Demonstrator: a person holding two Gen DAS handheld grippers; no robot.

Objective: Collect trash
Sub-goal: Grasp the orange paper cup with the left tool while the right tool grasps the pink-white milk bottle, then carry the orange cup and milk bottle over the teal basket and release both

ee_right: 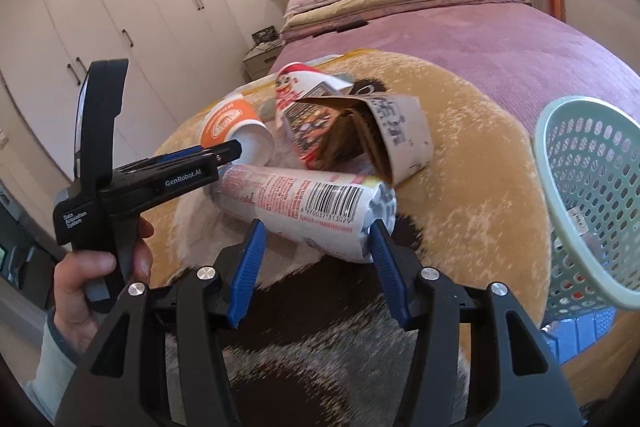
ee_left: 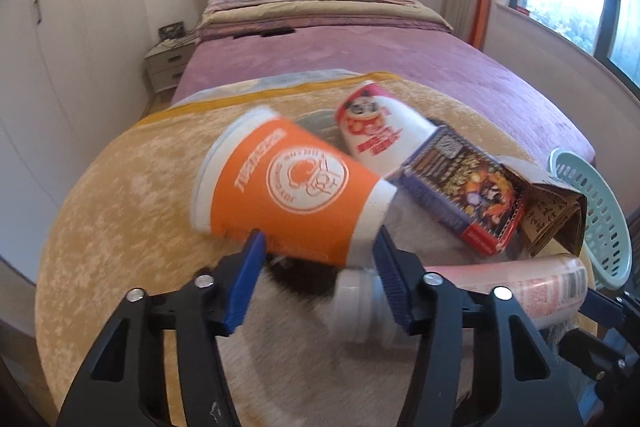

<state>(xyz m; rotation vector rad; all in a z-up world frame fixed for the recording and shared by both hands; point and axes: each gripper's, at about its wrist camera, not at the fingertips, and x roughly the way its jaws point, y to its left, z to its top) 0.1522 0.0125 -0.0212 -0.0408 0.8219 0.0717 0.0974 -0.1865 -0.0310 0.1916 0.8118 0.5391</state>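
My left tool (ee_left: 320,251) is spread around the orange cup (ee_left: 288,187) and my right tool (ee_right: 318,239) around the can (ee_right: 304,203), both open, near the bed's foot edge, basket (ee_right: 592,203) alongside for dropping.

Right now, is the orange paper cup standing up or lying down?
Lying down. The orange paper cup is tipped on its side on the yellow blanket, rim toward the wardrobe and base toward the purple box.
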